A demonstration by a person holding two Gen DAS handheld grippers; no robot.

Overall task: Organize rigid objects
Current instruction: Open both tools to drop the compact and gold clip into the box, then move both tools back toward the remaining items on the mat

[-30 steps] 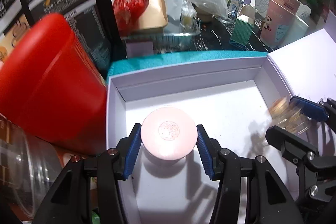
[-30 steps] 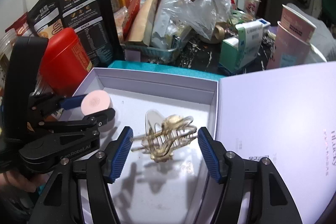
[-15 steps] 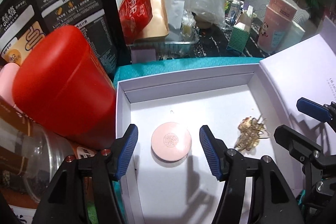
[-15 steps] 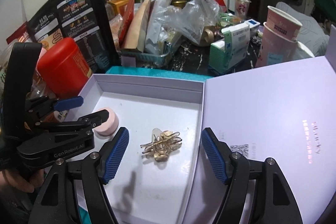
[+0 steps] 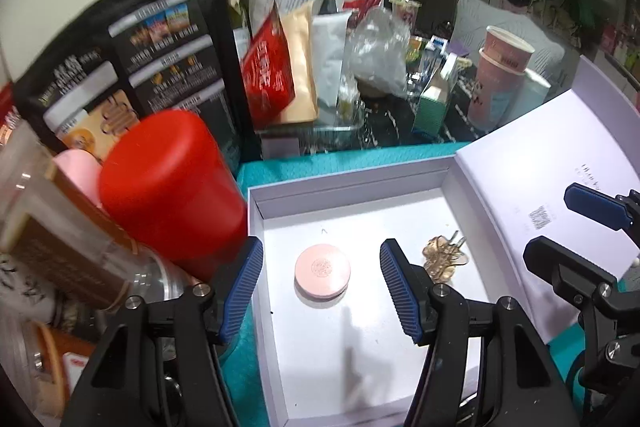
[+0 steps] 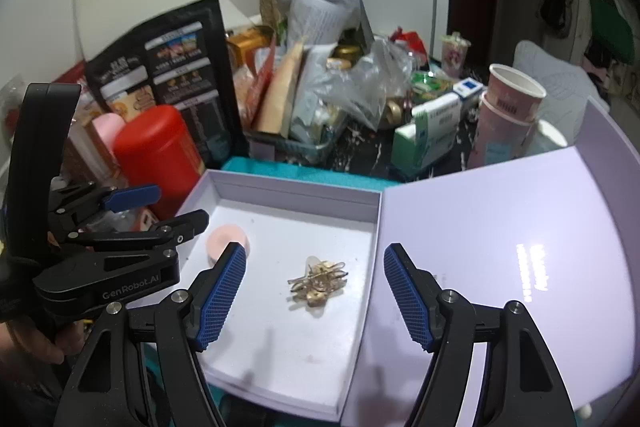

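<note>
Both grippers have let go and lifted away: the pink round compact (image 5: pixel 322 271) now lies flat on the floor of the white box (image 5: pixel 360 183), below and between the spread fingers of the left gripper (image 5: pixel 321 289), touching neither. Over to its right the gold hair claw (image 6: pixel 318 281) rests in the same box, apart from the compact, with the right gripper (image 6: pixel 314 297) hanging above it, fingers wide open and empty. Beside the box lies its lavender lid (image 6: pixel 500 247).
</note>
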